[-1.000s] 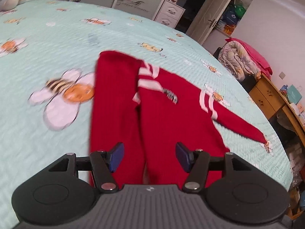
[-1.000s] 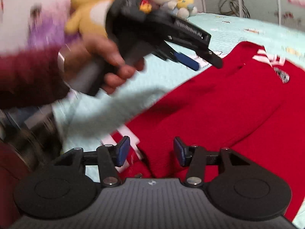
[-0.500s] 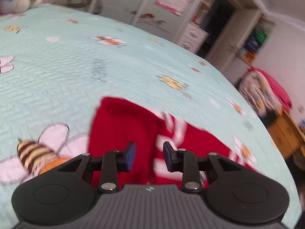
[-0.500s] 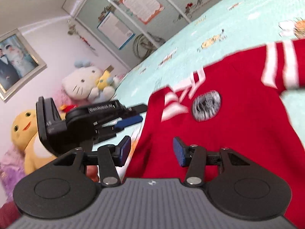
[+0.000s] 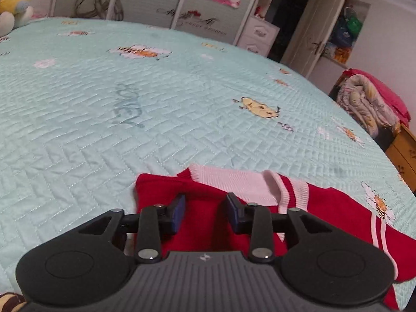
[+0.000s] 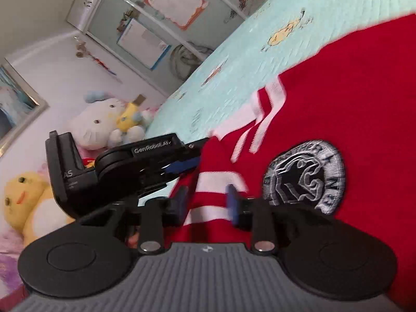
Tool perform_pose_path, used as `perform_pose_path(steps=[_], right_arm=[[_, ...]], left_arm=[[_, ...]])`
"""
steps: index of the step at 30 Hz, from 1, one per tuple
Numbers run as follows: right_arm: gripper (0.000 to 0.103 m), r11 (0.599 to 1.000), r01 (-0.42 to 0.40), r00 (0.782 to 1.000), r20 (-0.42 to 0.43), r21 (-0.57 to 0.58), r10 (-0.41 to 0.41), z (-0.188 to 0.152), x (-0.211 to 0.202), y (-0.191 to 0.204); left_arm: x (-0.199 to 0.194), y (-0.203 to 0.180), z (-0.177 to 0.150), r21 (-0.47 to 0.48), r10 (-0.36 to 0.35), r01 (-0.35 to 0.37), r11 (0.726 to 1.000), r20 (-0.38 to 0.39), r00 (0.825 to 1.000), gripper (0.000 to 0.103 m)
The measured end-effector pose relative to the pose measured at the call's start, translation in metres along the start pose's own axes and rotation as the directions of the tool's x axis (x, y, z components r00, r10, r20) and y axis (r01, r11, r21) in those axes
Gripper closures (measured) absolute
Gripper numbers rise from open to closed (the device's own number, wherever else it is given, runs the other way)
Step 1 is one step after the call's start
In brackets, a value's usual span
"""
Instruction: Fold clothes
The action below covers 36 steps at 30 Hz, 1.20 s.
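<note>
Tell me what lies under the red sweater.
The red sweater lies on the mint quilted bedspread, which shows all around it. Whatever is directly beneath the fabric is covered and cannot be seen.

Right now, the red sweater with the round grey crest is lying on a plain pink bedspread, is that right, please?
Not quite: the red sweater with its round grey crest lies on a mint-green quilted bedspread printed with bees, as the left wrist view shows.

left gripper (image 5: 205,209) jaws parted, right gripper (image 6: 206,202) likewise
</note>
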State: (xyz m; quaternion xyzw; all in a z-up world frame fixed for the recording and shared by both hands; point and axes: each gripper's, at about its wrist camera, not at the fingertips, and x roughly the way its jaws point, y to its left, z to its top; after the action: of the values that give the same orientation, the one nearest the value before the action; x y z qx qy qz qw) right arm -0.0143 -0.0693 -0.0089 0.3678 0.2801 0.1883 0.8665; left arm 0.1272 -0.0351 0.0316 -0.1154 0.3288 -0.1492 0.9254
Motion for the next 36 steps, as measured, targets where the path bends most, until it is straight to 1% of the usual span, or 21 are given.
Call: perform_pose_path(steps=[2, 7, 10, 11, 12, 14, 17, 18, 21, 24, 27, 30, 31, 34, 36], right_arm=[[0.073, 0.999, 0.013, 1.0, 0.002, -0.035, -0.012, -0.001, 0.001, 0.001], [0.073, 0.992, 0.056, 0.998, 0.012, -0.109, -0.055, -0.003, 0.0, 0.012], [0.073, 0.986, 0.078, 0.997, 0.017, -0.147, -0.077, -0.006, 0.0, 0.017], [0.073, 0.984, 0.085, 0.996, 0.018, -0.159, -0.083, -0.008, 0.0, 0.018], [0.073, 0.981, 0.092, 0.996, 0.019, -0.172, -0.09, -0.01, 0.0, 0.019], [0.073, 0.976, 0.103, 0.995, 0.021, -0.191, -0.1, -0.011, 0.003, 0.022], [0.073, 0.972, 0.113, 0.994, 0.023, -0.208, -0.11, -0.011, 0.006, 0.023], [0.073, 0.971, 0.112, 0.994, 0.023, -0.209, -0.11, -0.011, 0.006, 0.023], [0.073, 0.975, 0.103, 0.995, 0.02, -0.196, -0.101, -0.01, 0.008, 0.02], [0.073, 0.976, 0.101, 0.995, 0.021, -0.194, -0.099, -0.01, 0.009, 0.02], [0.073, 0.976, 0.099, 0.995, 0.021, -0.193, -0.096, -0.011, 0.009, 0.019], [0.073, 0.975, 0.1, 0.995, 0.023, -0.196, -0.097, -0.011, 0.009, 0.02], [0.072, 0.975, 0.1, 0.995, 0.023, -0.197, -0.098, -0.011, 0.009, 0.021], [0.072, 0.975, 0.1, 0.995, 0.023, -0.198, -0.097, -0.011, 0.009, 0.021], [0.07, 0.977, 0.091, 0.996, 0.023, -0.192, -0.088, -0.011, 0.008, 0.02]], left_arm=[[-0.002, 0.0, -0.004, 0.014, -0.015, 0.014, 1.0, 0.021, 1.0, 0.054], [-0.013, -0.013, -0.005, 0.081, 0.018, -0.022, 0.996, 0.052, 0.999, 0.054], [-0.028, -0.021, -0.006, 0.108, -0.023, 0.013, 0.994, 0.084, 0.996, 0.054], [-0.034, -0.024, -0.007, 0.108, -0.046, 0.036, 0.993, 0.09, 0.995, 0.054], [-0.038, -0.026, -0.007, 0.109, -0.087, 0.077, 0.991, 0.089, 0.992, 0.054], [-0.034, -0.031, -0.008, 0.14, -0.103, 0.093, 0.986, 0.066, 0.992, 0.053], [-0.007, -0.027, -0.012, 0.149, -0.037, 0.039, 0.988, -0.016, 0.999, 0.054], [-0.004, -0.026, -0.011, 0.148, -0.035, 0.037, 0.988, -0.018, 0.999, 0.054], [0.001, -0.02, -0.007, 0.144, -0.044, 0.045, 0.989, -0.009, 0.999, 0.054], [0.0, -0.015, -0.006, 0.116, -0.07, 0.07, 0.991, -0.005, 0.998, 0.054], [-0.011, -0.005, -0.006, 0.021, -0.115, 0.115, 0.993, 0.013, 0.993, 0.057], [-0.027, -0.005, -0.005, -0.015, -0.156, 0.157, 0.988, 0.049, 0.987, 0.058], [-0.03, -0.004, -0.005, -0.026, -0.165, 0.166, 0.986, 0.048, 0.985, 0.057], [-0.029, -0.003, -0.007, -0.062, -0.214, 0.213, 0.975, -0.008, 0.977, 0.057], [-0.03, -0.007, -0.01, -0.054, -0.209, 0.207, 0.977, -0.03, 0.977, 0.057]])
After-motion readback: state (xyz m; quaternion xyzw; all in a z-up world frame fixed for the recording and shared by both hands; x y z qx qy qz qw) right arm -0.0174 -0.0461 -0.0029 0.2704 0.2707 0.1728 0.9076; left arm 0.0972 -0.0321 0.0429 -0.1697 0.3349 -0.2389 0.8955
